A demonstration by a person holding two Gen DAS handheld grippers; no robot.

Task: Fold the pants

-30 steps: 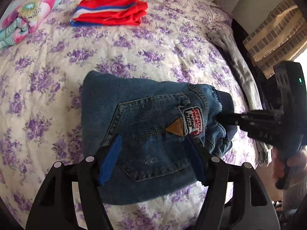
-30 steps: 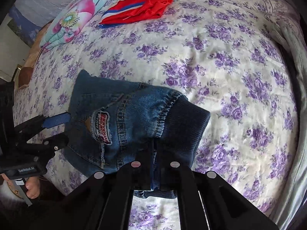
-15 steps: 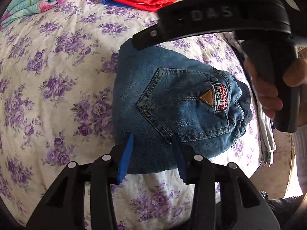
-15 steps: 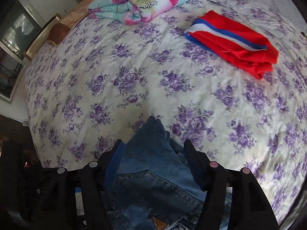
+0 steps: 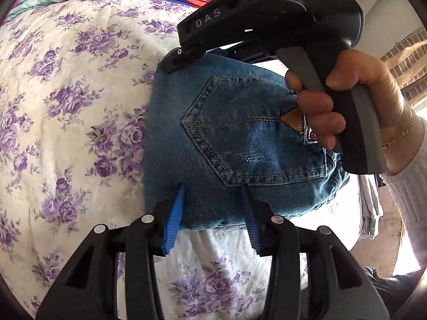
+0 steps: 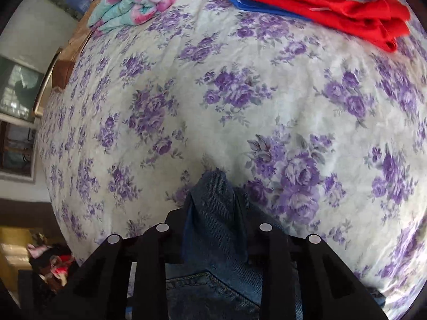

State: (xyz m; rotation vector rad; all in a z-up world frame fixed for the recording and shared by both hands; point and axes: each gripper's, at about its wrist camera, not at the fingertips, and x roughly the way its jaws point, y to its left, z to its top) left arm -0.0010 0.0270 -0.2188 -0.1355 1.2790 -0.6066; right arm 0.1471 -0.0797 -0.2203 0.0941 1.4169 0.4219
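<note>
The right gripper (image 6: 213, 205) has just been closing, and its own camera shows a bunched ridge of the folded denim pants (image 6: 213, 229) pinched between its two black fingers, the fabric poking out past the tips toward 12 o'clock. Only the left camera shows this tool from outside: its black body reaches across the far edge of the pants at 12 o'clock, gripped by a bare hand (image 5: 347, 112) with a thin bracelet and a white sleeve at 3 o'clock. The left gripper (image 5: 210, 208) stands partly open, its blue pads (image 5: 173, 218) straddling the near edge of the pants (image 5: 226, 138); whether they press the denim I cannot tell. The pants lie folded on the purple-flowered bedspread (image 5: 66, 106), back pocket up, from the pads toward 12 o'clock. Farther off at 12 o'clock are a folded red garment (image 6: 333, 2) and, at 11 o'clock, a rolled floral blanket (image 6: 138, 2), clearer in the right view.
</note>
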